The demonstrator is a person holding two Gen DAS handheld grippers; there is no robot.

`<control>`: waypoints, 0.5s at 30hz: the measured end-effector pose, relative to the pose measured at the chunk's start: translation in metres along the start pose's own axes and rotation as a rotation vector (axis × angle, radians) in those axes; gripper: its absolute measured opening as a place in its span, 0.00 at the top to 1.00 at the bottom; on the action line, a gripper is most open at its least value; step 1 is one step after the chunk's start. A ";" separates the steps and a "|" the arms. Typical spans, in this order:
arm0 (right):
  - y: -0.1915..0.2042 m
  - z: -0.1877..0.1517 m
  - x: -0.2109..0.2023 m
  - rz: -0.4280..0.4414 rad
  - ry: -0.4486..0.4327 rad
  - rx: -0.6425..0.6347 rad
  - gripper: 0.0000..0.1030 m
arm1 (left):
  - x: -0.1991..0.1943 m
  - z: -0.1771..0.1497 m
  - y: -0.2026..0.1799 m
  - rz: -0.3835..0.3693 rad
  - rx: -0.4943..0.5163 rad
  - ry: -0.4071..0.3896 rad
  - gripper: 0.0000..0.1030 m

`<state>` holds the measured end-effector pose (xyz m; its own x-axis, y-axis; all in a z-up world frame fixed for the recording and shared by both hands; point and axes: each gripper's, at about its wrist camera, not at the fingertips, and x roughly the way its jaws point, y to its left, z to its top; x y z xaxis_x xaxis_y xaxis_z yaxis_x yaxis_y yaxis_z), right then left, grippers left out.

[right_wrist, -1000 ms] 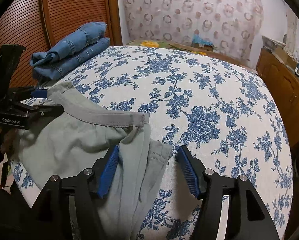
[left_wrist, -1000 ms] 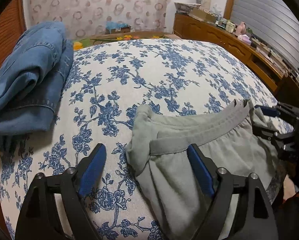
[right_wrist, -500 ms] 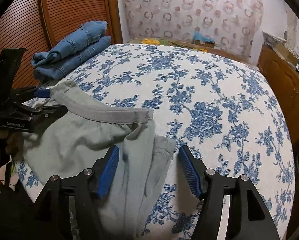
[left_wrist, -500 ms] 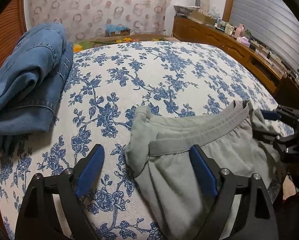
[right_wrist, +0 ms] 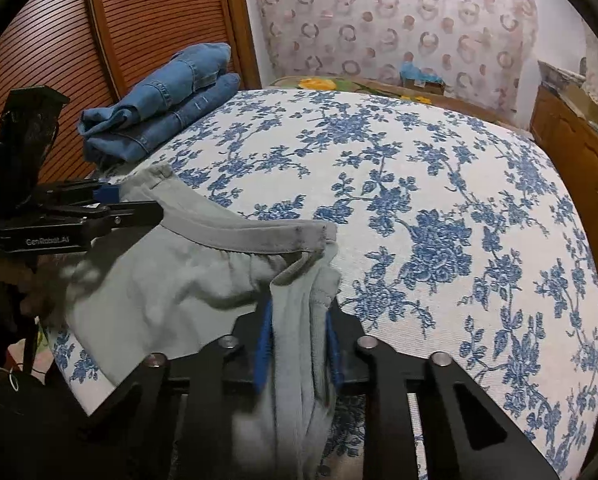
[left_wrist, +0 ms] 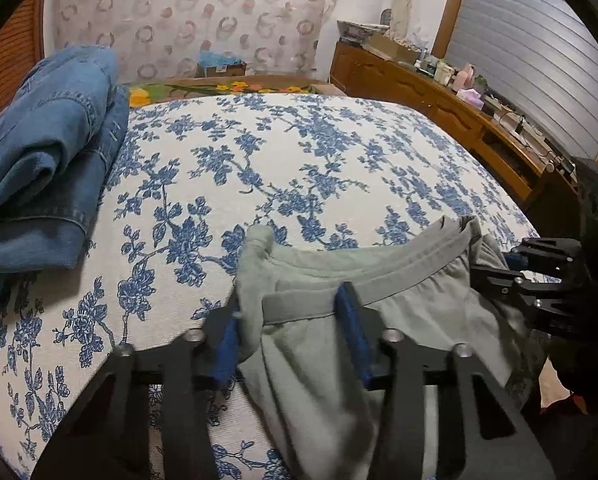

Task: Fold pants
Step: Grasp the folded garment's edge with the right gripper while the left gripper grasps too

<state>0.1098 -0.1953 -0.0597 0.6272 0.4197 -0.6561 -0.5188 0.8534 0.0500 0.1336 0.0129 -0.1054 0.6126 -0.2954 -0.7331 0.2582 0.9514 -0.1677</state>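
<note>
Grey pants (left_wrist: 419,312) lie crumpled at the near edge of the bed, waistband (right_wrist: 259,236) facing away from me. My left gripper (left_wrist: 289,318) straddles the left corner of the waistband. Its jaws are closing: the cloth lies flat between the blue pads (left_wrist: 227,340) and is not pinched. My right gripper (right_wrist: 297,340) is closing on the right corner, where the grey pants (right_wrist: 159,280) are bunched tight between its pads. Each gripper shows in the other's view, the right gripper (left_wrist: 515,272) at the far right and the left gripper (right_wrist: 135,204) at the left.
Folded blue jeans (left_wrist: 51,152) (right_wrist: 167,96) are stacked at the far left of the floral bed cover (left_wrist: 299,160) (right_wrist: 419,160). A slatted wooden door (right_wrist: 139,20) stands behind them. A cluttered wooden dresser (left_wrist: 439,92) runs along the right side.
Both grippers' jaws have narrowed sharply around the waistband corners. The right one has gathered the cloth into a tight bunch. Neither hand has shifted noticeably.
</note>
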 end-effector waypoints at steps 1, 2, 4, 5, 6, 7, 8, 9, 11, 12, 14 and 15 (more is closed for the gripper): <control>0.000 0.000 0.001 0.005 0.001 0.001 0.84 | -0.001 0.001 -0.002 0.005 0.005 -0.005 0.64; 0.000 0.000 0.001 0.008 0.001 0.002 0.85 | -0.002 0.001 -0.002 0.008 0.008 -0.008 0.67; 0.001 0.001 0.002 0.012 0.000 0.005 0.86 | -0.004 0.003 -0.002 0.005 0.006 -0.017 0.70; 0.001 0.001 0.002 0.015 -0.001 0.008 0.86 | -0.006 0.004 -0.002 0.004 0.004 -0.023 0.72; 0.000 0.001 0.002 0.019 -0.002 0.013 0.87 | -0.008 0.004 -0.003 0.002 0.004 -0.028 0.73; 0.001 0.001 0.002 0.020 -0.003 0.015 0.87 | -0.009 0.005 -0.003 0.001 0.005 -0.032 0.74; 0.001 0.001 0.002 0.021 -0.006 0.016 0.88 | -0.011 0.007 -0.004 0.000 0.007 -0.037 0.74; 0.001 0.002 0.001 0.022 -0.008 0.018 0.88 | -0.012 0.007 -0.004 0.000 0.007 -0.039 0.75; 0.003 0.004 -0.001 0.026 -0.017 0.017 0.88 | -0.014 0.010 -0.006 -0.005 0.010 -0.042 0.79; 0.003 0.005 -0.003 0.028 -0.024 0.015 0.88 | -0.015 0.011 -0.007 -0.006 0.012 -0.045 0.79; 0.003 0.008 -0.006 0.032 -0.035 0.013 0.88 | -0.017 0.013 -0.009 -0.007 0.016 -0.051 0.81; 0.003 0.009 -0.008 0.035 -0.039 0.014 0.88 | -0.019 0.015 -0.009 -0.010 0.014 -0.055 0.82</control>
<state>0.1085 -0.1927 -0.0474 0.6313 0.4611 -0.6236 -0.5327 0.8422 0.0834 0.1310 0.0083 -0.0805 0.6496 -0.3097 -0.6943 0.2750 0.9471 -0.1652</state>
